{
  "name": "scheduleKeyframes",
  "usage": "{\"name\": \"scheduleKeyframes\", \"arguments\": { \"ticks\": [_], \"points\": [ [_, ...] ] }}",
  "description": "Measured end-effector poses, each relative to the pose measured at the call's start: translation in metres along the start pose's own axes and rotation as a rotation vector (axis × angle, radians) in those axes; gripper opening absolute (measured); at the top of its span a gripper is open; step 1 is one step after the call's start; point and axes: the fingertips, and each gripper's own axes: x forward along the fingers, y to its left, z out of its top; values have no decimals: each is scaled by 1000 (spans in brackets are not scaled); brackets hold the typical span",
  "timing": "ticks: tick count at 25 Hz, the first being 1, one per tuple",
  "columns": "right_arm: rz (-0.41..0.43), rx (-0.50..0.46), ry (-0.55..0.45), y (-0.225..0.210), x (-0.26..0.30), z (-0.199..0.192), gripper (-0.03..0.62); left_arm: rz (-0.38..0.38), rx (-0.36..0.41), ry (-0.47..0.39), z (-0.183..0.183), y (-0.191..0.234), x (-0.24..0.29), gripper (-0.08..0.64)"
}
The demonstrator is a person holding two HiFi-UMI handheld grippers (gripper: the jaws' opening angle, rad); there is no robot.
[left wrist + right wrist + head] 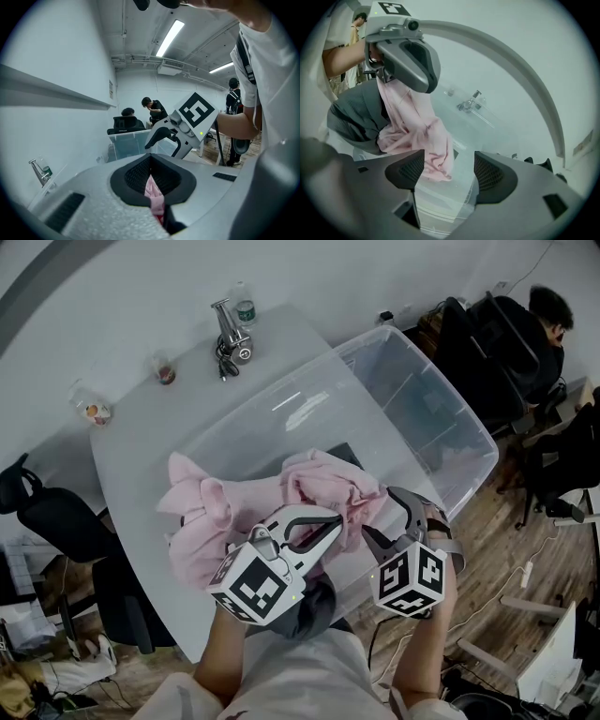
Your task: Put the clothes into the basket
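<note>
The pink garment [234, 507] is not yet in the basket [455, 423]. The left gripper [330, 523] pinches it in its fingers by the near rim, and the right gripper [392, 510] has its fingers apart, gripping nothing.

Steep overhead head view above table [131, 502]; both gripper views close, pink garment [417, 136] in common.

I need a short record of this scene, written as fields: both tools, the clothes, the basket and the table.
left tool: shut on a fold of the pink garment
right tool: open, nothing pressed between its pads; the pink cloth hangs just ahead
pink garment: bunched at the near side of the clear bin
gray garment: below the pink one, close to the person
table: white, with small bottles at its far end
</note>
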Motion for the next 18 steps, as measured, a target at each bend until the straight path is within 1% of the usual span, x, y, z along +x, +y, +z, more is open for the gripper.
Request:
{"name": "scheduleKeyframes", "arguments": {
  "ticks": [4,8,11,12,15,18],
  "points": [
    [-30,37,-80,-4,-9,10,316,2,2,-4,1,-3,-3,5],
    [-43,111,-218,-6,-24,27,314,12,4,-12,3,-4,-8,5],
    [-43,151,-310,-8,-37,40,312,27,2,-34,7,-3,-15,5],
    [-46,159,-340,-8,-42,44,303,33,5,-48,10,-2,-17,5],
    [-51,188,-441,-9,-56,55,248,50,26,-112,25,-1,-24,5],
    [-66,248,-548,-13,-73,67,176,82,8,-179,41,2,-35,5]
  ]
}}
